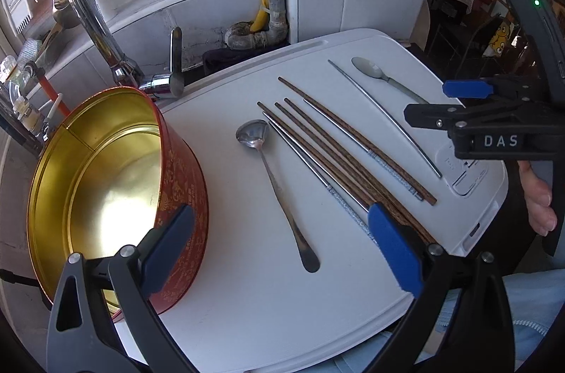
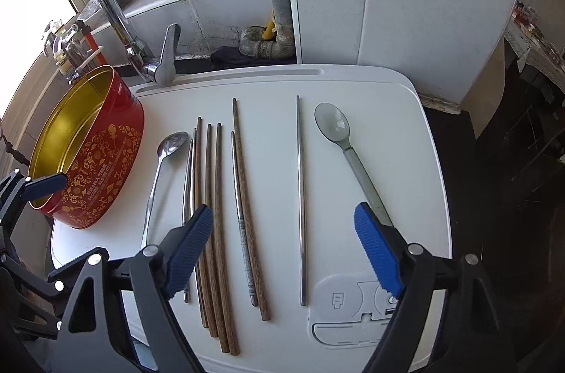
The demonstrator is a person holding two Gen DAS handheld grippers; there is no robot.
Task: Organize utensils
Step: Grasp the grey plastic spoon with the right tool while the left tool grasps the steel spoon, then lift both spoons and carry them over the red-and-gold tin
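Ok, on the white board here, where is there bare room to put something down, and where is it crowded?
Bare patches: the near strip of the white board below the metal spoon, the band between the red tin and that spoon, and the far edge by the groove. Crowded: the middle, with wooden chopsticks, metal chopsticks and the grey translucent spoon.

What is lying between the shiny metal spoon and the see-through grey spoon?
Chopsticks: between the metal spoon and the grey spoon lie wooden chopsticks and metal chopsticks in a row. The right wrist view shows it best.
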